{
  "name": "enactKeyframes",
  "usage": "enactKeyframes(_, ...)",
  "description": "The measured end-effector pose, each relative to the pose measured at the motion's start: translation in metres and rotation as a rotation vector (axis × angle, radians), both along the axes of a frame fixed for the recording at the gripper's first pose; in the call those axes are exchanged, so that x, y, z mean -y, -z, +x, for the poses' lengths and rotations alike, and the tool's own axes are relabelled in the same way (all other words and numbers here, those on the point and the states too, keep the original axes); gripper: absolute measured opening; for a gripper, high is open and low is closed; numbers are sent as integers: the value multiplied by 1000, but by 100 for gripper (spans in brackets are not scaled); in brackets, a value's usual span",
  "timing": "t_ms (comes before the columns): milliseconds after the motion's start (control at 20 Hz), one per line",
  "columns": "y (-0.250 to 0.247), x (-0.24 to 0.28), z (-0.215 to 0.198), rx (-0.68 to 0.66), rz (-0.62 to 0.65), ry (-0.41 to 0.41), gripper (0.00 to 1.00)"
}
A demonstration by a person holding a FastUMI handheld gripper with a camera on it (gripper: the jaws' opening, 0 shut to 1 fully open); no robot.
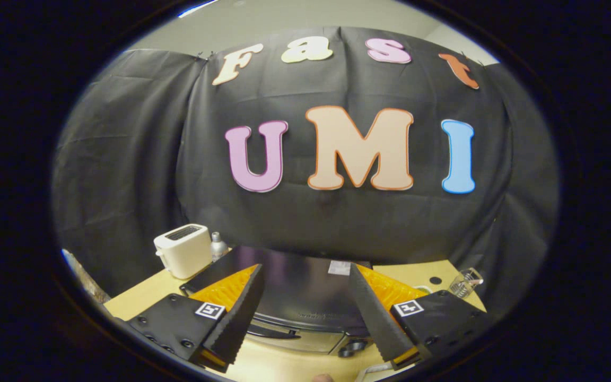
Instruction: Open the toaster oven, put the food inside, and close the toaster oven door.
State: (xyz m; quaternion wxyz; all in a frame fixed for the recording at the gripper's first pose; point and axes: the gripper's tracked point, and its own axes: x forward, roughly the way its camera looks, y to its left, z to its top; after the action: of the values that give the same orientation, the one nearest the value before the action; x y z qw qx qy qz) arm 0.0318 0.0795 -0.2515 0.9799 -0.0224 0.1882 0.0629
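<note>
The toaster oven [305,294] is a dark box with a glossy top, standing on the wooden table [136,300] just ahead of and below my fingers. Its front edge with a handle bar [276,332] and a knob [352,348] shows between the fingertips; the door looks closed. My gripper [311,358] hovers above the oven's front, open wide, with nothing between its fingers. A small pale rounded thing [322,378] peeks up at the near table edge; I cannot tell what it is.
A white pop-up toaster [183,250] stands at the back left of the table, with a small grey bottle [218,246] beside it. A clear glass item [464,283] sits at the back right corner. The black cloth wall hangs close behind the table.
</note>
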Motion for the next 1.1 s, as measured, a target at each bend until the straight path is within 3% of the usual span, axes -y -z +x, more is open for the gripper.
enactKeyframes(350, 60, -7, -9, -95, -42, -4, 99)
enactKeyframes(1100, 88, -10, -34, -141, -59, -32, 99)
